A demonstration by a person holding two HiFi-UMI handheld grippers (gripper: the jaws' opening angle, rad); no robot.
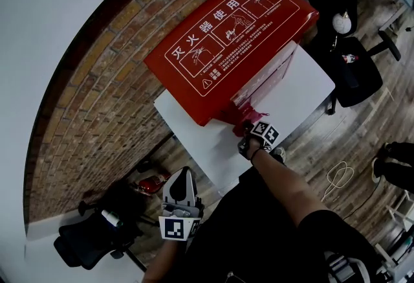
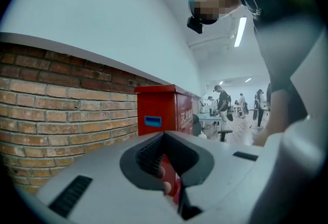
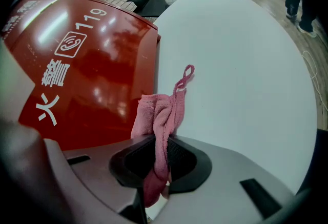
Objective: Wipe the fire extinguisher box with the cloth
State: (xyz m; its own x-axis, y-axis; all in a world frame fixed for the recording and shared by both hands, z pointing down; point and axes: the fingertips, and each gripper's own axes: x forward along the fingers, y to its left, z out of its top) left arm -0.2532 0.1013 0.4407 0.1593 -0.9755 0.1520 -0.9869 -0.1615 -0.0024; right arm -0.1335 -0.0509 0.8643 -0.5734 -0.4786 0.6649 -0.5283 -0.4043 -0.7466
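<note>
Jaws clamped on pink cloth [image 3: 160, 115], right gripper [image 3: 162, 155] at near corner of red fire extinguisher box [image 1: 226, 39] on white table [image 1: 307, 90]; left gripper [image 2: 164, 152] closed, empty, idle; wiping seemingly barely started, most faces left.

Glare streaks the fire extinguisher box [image 3: 87, 79]; fisheye edges

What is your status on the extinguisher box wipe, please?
Right gripper jaws shut on pink cloth, close by the red box. Left gripper jaws shut, empty, held low. No obstruction seen.
</note>
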